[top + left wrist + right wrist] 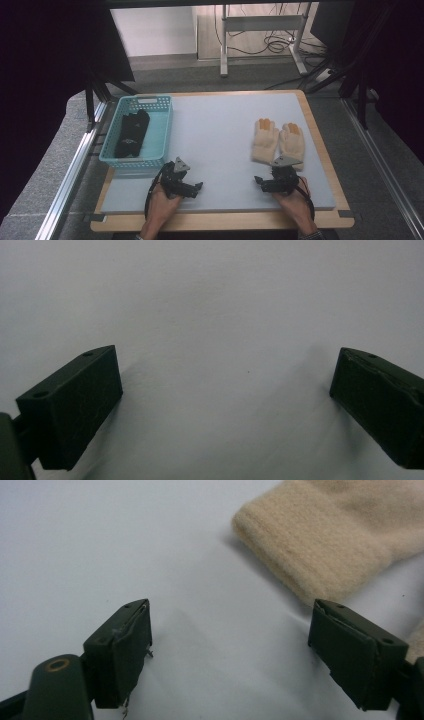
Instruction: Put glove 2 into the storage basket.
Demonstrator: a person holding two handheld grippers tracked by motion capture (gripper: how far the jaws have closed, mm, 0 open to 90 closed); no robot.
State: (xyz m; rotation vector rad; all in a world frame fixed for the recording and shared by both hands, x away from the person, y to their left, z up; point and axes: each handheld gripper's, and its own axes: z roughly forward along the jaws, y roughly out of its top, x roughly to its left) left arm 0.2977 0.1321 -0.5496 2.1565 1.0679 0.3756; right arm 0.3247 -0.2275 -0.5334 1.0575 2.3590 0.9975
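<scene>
A pair of cream knit gloves (278, 140) with orange fingertips lies flat on the grey mat at the right, cuffs toward me. My right gripper (258, 180) rests just in front of those cuffs. In the right gripper view it (230, 625) stands open over bare mat, with one cream cuff (325, 545) just beyond and right of the jaws. My left gripper (198, 187) sits low at the front left, by the basket's near corner. Its jaws (225, 385) are wide open with nothing between them.
A light blue plastic basket (162, 127) stands at the mat's left edge and holds a pair of black gloves (131, 133). The grey mat (215, 130) covers a wooden table top. Metal rails run along both sides of the table.
</scene>
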